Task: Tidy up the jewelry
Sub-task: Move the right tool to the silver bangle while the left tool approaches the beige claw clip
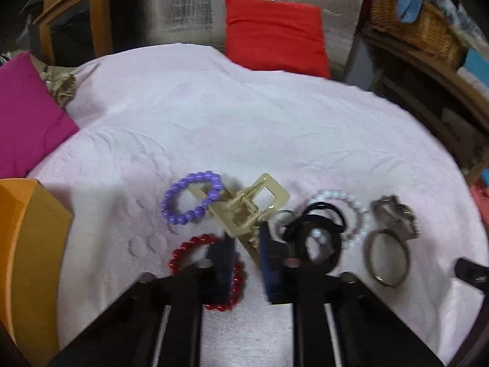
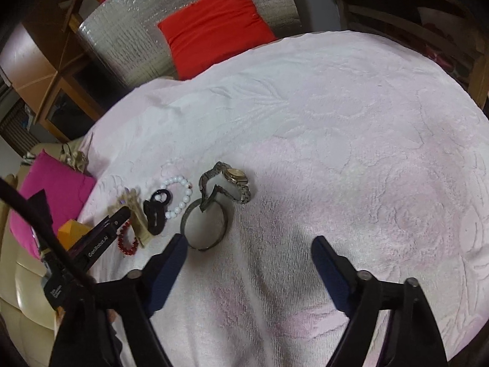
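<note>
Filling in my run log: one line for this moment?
left gripper: closing around gold hair clip | right gripper: open, empty, near bangle | orange box: left
</note>
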A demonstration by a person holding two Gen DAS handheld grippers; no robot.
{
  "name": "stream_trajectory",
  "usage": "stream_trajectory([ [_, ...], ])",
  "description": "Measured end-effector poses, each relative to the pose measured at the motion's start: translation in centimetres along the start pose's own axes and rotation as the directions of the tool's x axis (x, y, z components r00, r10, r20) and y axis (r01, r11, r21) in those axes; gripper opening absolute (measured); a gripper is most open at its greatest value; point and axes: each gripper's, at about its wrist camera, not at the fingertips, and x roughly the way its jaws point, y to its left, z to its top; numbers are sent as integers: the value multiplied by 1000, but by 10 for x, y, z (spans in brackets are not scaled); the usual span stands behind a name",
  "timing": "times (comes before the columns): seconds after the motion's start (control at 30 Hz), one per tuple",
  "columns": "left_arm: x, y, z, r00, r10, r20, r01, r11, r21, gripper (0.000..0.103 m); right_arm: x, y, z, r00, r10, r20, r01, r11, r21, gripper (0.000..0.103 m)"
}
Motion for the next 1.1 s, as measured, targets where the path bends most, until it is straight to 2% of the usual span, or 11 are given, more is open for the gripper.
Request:
stream_trajectory([
  [0.23, -23, 8, -4, 997, -65, 31, 64, 998, 22, 7, 38, 23, -3, 996, 3, -89, -11, 996, -87, 58],
  [0.37, -30, 20, -4, 998, -52, 44, 51, 999, 14, 7, 47, 36, -3, 997, -6, -73, -3, 993, -119, 59],
  [0.43, -31, 26, -4, 998, -46, 45, 46, 999, -1, 7, 50, 44, -3, 997, 5, -72, -15, 990, -137, 75],
  [0.47, -32, 28, -4, 998, -48, 45, 48, 999, -3, 8, 51, 47, -4, 998, -1, -69, -9, 989, -149, 78],
  [0.53, -32, 30, -4, 998, -48, 46, 49, 999, -4, 14, 56, 57, -7, 997, -41, -59, 29, 980, -195, 78],
  [0.6, -32, 31, -4, 997, -69, 42, 70, 997, -12, 52, 63, 67, -10, 994, -100, -36, 89, 967, -238, 78],
  [0.67, -35, 30, -3, 994, -89, 65, 90, 996, -10, 63, 67, 73, -14, 989, -146, -3, 139, 949, -283, 78],
  [0.7, -37, 28, -2, 993, -95, 75, 95, 995, -2, 63, 69, 76, -16, 986, -166, 14, 163, 939, -303, 77],
  [0.8, -34, 21, 0, 992, -93, 83, 93, 996, 10, 63, 66, 78, -19, 982, -179, 55, 187, 931, -313, 58],
  [0.9, -23, 18, 2, 994, -90, 65, 90, 996, -2, 63, 62, 75, -21, 985, -166, 46, 172, 941, -290, 53],
  [1.1, -6, 10, 6, 998, -53, 42, 55, 998, -32, 63, 52, 62, -22, 992, -120, 25, 123, 955, -269, 52],
])
